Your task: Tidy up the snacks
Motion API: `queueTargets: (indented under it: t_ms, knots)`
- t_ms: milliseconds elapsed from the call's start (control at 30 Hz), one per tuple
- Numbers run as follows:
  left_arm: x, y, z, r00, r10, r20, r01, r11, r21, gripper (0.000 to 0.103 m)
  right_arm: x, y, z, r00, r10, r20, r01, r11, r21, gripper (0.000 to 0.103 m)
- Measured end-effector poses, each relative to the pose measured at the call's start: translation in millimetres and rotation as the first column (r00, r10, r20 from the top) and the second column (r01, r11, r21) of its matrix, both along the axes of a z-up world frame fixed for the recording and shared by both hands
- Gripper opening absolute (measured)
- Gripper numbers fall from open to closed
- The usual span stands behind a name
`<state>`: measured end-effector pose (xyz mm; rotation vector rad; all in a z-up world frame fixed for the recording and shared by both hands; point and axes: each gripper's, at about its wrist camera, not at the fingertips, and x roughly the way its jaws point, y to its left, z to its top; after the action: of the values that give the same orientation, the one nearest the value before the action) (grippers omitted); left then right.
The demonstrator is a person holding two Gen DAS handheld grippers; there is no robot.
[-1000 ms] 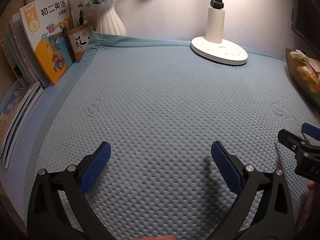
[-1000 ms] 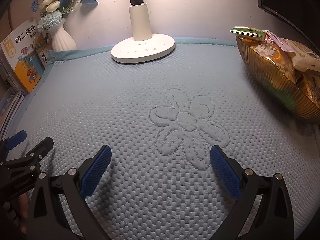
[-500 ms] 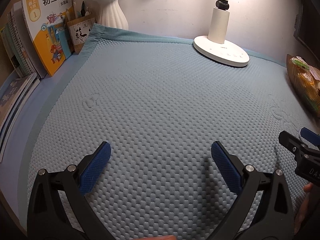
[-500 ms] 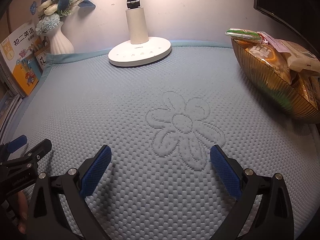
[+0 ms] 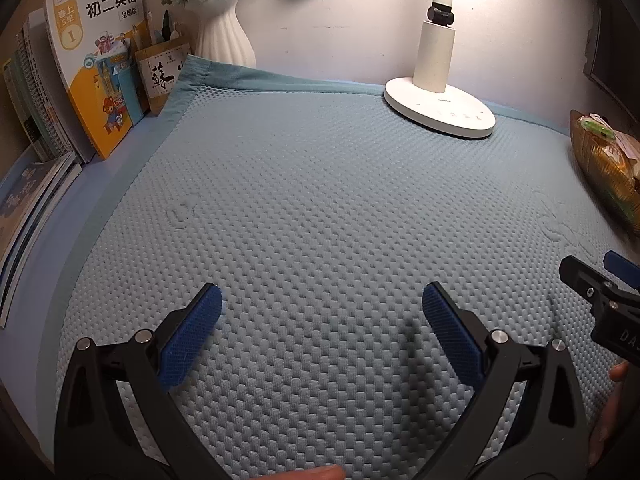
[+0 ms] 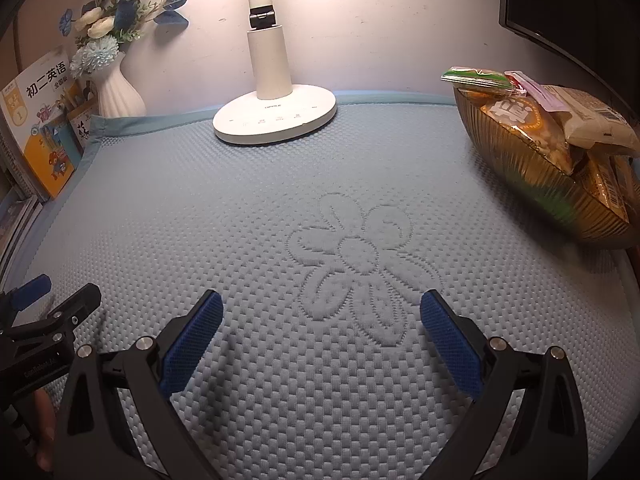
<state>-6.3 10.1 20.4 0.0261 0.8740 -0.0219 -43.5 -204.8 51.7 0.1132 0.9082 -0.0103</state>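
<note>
- The left gripper hangs low over the blue quilted mat, its blue-padded fingers spread wide with nothing between them.
- The right gripper hovers alongside it, also spread wide and empty, just in front of a flower pattern stitched into the mat.
- Each one shows at the edge of the other's view: the right one at the far right of the left camera, the left one at the lower left of the right camera.
- The snacks sit piled in a gold ribbed bowl at the right side of the mat, well away from both grippers. I can make out a green-edged packet on top, an orange one and a pale bag; some hang past the rim.
- From the left camera only a slice of that bowl shows, at the right edge.
- A white desk lamp stands lit at the back of the mat, near the wall.
- In the back left corner there is a white ribbed vase of blue and white flowers, with a pen holder beside it.
- A row of books stands along the left, off the mat, a yellow-and-white textbook facing out, and more books lie flat nearer me.
- A bit of a fingertip shows at the bottom of the left camera.
</note>
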Motion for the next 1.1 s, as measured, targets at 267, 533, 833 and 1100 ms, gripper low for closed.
queueTargets:
  t_ms: [267,533,833,1100]
  knots:
    - [1.0,0.5,-1.7,1.0,0.007,0.0,-0.007,1.0,0.004,0.1,0.4,0.9,-1.2,1.0,0.007,-0.009,-0.007,1.0,-0.006,0.098]
    - [0.2,0.9,-0.4,1.0,0.028,0.009,-0.028,0.999,0.026,0.1,1.2,2.0,-1.3,1.0,0.011,-0.011,-0.011,1.0,-0.015,0.098]
    - [0.0,0.6,1.0,0.999,0.038,0.015,-0.038,0.999,0.034,0.1,2.1,2.1,-2.0,1.0,0.015,-0.018,-0.015,1.0,-0.015,0.098]
    - [-4.6,0.2,6.3,0.997,0.057,0.061,-0.061,0.996,0.064,0.096,2.0,1.7,-3.6,0.999,0.019,-0.027,-0.019,1.0,-0.016,0.098]
